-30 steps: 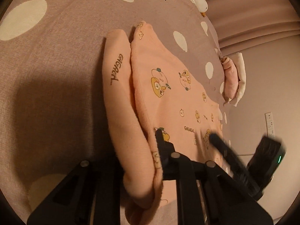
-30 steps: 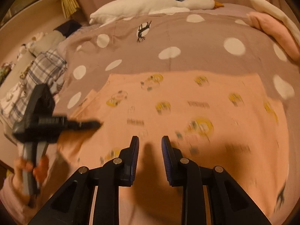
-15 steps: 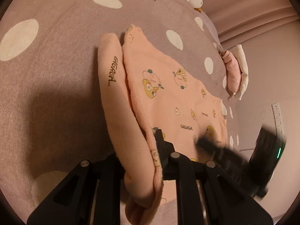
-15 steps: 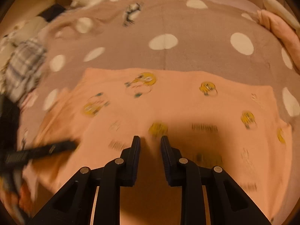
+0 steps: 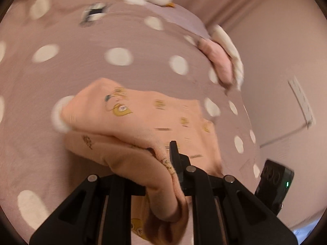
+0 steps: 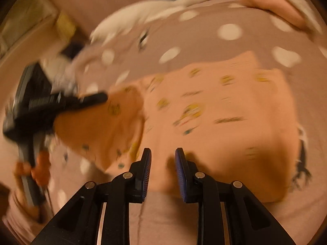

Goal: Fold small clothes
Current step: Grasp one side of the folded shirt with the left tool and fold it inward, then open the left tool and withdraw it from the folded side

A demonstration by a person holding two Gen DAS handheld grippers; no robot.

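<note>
The left gripper (image 5: 166, 163) is clamped on a bunched edge of the peach garment (image 5: 147, 120), lifting that left side off the polka-dot bedspread (image 5: 122, 40). The right gripper (image 6: 163, 163) hovers at the garment's near edge, its 2 jaws apart and holding nothing. Both views are blurred.

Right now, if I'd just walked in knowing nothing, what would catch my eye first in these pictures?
Probably the peach garment printed with little yellow cartoon birds, spread mid-frame on a mauve bedspread with white dots. The left gripper is shut on one bunched edge of it, while the right gripper hovers open over its near edge. A white plush goose lies along the far side of the bed.
</note>
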